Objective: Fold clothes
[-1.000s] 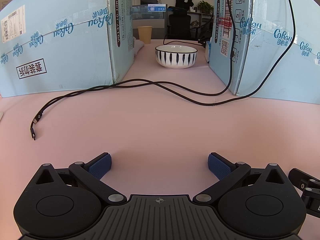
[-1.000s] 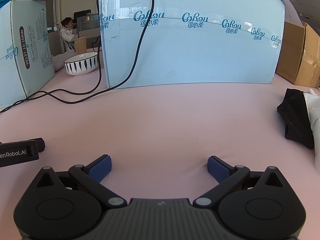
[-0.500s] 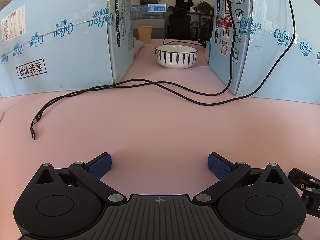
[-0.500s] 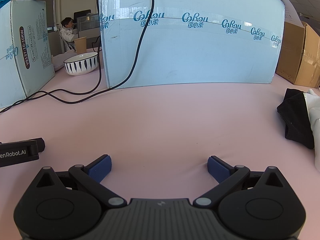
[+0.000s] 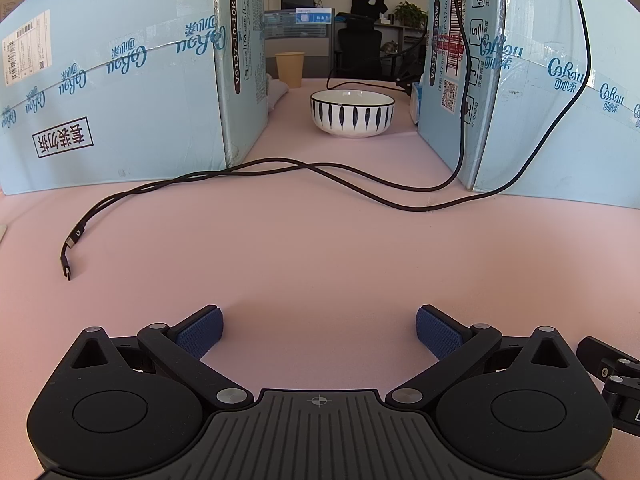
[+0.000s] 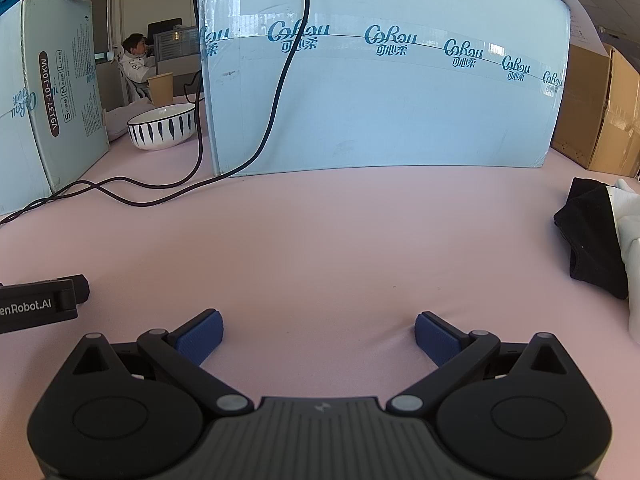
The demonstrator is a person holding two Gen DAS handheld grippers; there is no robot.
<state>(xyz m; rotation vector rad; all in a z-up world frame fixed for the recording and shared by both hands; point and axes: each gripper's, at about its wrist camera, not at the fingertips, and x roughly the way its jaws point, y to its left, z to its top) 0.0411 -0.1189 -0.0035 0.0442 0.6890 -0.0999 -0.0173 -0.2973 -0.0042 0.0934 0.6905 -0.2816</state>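
Left hand-held gripper (image 5: 319,330) spread wide, empty, low over pink tabletop (image 5: 320,248). Right hand-held gripper (image 6: 319,334) likewise wide apart, holding nothing. Clothes (image 6: 596,236) (black piece beside white) lay well off to its right. Black cable (image 5: 240,176) farther out.
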